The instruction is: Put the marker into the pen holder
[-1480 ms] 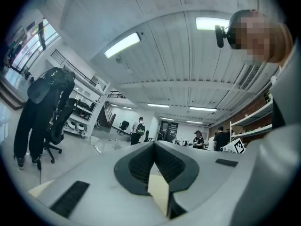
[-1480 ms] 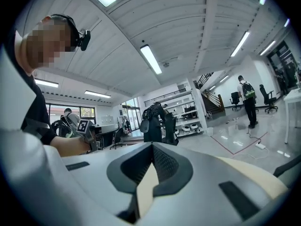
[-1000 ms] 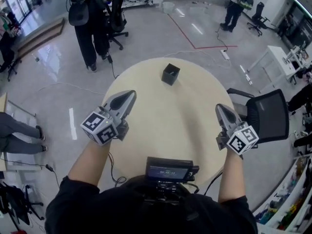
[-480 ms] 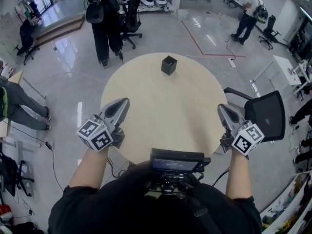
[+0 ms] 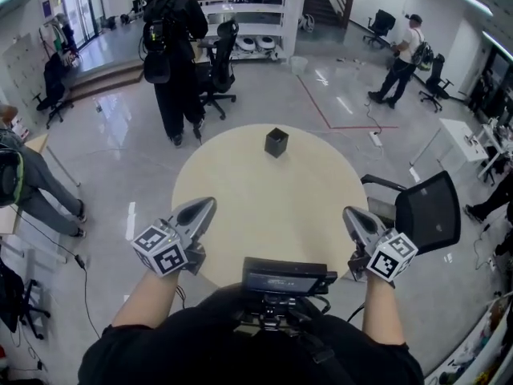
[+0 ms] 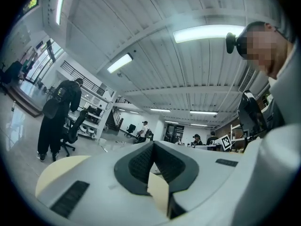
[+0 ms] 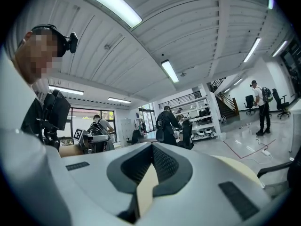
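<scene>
A small black square pen holder (image 5: 276, 143) stands upright near the far edge of the round beige table (image 5: 272, 207). No marker shows in any view. My left gripper (image 5: 211, 204) hovers over the table's near left rim, its jaws shut with nothing between them; in the left gripper view the gripper (image 6: 153, 146) points up and across the room. My right gripper (image 5: 348, 212) is over the near right rim, jaws also shut and empty, and in the right gripper view the gripper (image 7: 152, 147) likewise points upward. Both are well short of the pen holder.
A black office chair (image 5: 426, 211) stands close against the table's right side. A person in black (image 5: 178, 46) stands on the floor beyond the far left of the table, next to another chair (image 5: 220, 62). A black device (image 5: 288, 277) sits at my chest.
The head view has tipped up, showing more of the room. Both grippers now sit lower in the frame, nearer the table's near edge. Their jaws stay shut.
</scene>
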A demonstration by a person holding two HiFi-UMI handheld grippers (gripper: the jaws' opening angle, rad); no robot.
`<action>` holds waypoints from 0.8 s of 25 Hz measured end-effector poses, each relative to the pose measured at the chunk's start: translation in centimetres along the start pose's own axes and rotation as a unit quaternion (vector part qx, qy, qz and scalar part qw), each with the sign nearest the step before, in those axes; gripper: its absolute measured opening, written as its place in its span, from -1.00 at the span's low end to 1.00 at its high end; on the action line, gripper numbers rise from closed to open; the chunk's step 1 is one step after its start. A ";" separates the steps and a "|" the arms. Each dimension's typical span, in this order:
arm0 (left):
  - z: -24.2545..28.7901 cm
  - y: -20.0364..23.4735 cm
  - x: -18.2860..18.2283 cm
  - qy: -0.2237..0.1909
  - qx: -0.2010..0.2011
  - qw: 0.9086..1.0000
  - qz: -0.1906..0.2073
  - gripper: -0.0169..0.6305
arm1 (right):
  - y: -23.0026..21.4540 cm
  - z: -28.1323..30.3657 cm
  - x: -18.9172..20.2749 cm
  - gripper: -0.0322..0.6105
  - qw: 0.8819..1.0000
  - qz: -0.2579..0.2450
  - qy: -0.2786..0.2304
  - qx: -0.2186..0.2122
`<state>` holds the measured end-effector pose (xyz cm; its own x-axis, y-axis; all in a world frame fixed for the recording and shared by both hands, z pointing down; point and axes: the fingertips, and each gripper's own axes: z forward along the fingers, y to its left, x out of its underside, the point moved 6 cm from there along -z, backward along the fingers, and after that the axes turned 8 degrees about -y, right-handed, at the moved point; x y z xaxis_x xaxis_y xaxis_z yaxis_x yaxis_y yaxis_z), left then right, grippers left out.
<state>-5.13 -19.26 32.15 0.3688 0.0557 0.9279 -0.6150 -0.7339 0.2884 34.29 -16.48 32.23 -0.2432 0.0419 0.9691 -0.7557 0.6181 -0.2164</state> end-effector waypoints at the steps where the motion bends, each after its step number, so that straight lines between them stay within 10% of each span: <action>1: -0.3 0.1 -0.1 0.003 0.006 1.000 0.002 -0.96 | 0.5 0.1 0.4 -0.89 1.000 0.000 0.001 0.001; 20: -1.4 1.2 -1.0 0.011 0.055 0.998 -0.012 -0.96 | 4.4 0.8 1.4 -0.89 0.999 -0.011 0.010 0.029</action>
<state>-7.23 -19.29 31.91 0.3661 0.0884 0.9264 -0.5256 -0.8018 0.2842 30.17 -14.31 32.59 -0.2143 0.0439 0.9758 -0.7956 0.5717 -0.2004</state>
